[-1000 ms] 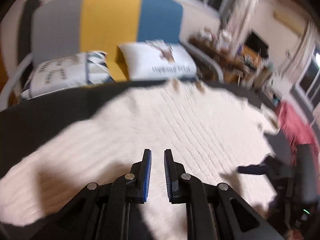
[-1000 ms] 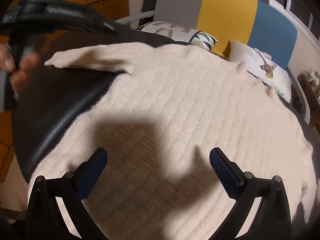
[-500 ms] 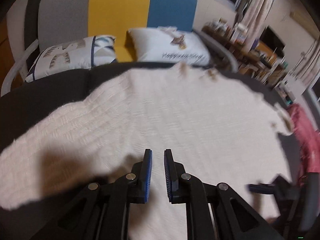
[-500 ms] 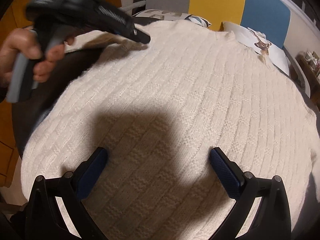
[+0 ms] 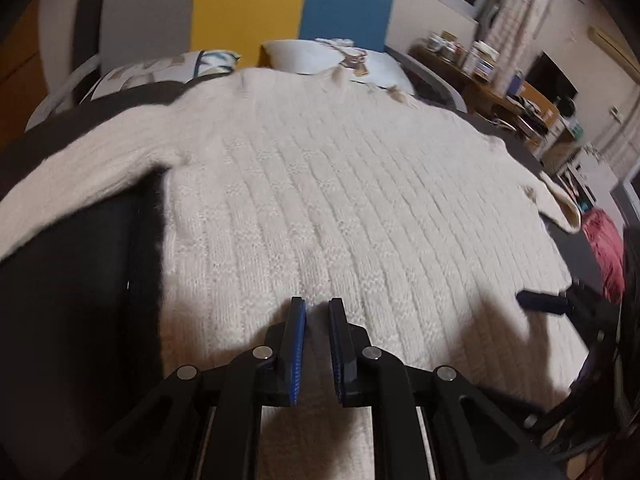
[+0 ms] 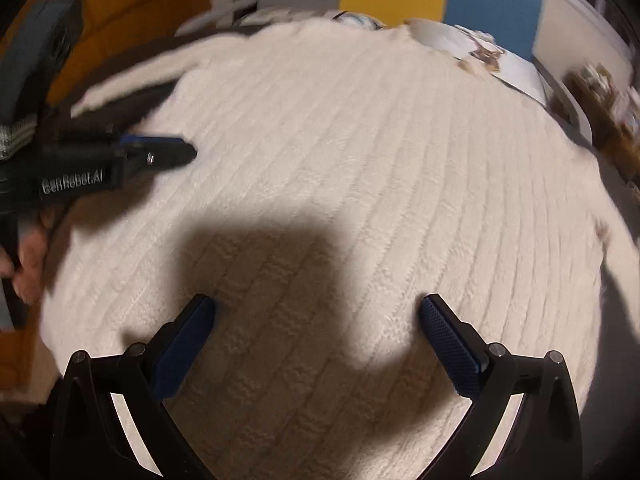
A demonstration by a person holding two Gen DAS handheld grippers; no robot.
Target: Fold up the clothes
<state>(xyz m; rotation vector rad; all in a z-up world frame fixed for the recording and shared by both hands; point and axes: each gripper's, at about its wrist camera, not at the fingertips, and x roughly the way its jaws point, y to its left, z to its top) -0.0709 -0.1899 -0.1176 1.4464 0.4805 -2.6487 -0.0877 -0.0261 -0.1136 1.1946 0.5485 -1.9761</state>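
Both of my tools have slid inward over the last second. A second ago the left tool (image 5: 317, 308) looked across the sweater's (image 5: 340, 200) edge with a wide strip of dark desk (image 5: 72, 300) ahead of it; now it sits over the ribbed body, low near the hem side, and the knit fills most of its view. The right tool (image 6: 316, 312) has likewise come further onto the body, and the left tool shows in its view as a dark shape crossing in from the left edge. I read this as repositioning, not folding: nothing is lifted and no fold has been started.

The left tool's jaws stand nearly pressed together with a thin gap, and I see no cloth caught in that gap. The right tool is spread wide, its pads hovering over the knit with nothing between them.

The sweater is cream, thick and ribbed, lying flat and spread open on the dark desk. One sleeve (image 5: 80, 172) stretches out to the left across the desk; a cuff (image 5: 560, 204) curls at the far right edge. The neckline points away from me toward the cushions (image 5: 304, 54). The surface looks fairly smooth, with no large wrinkles.
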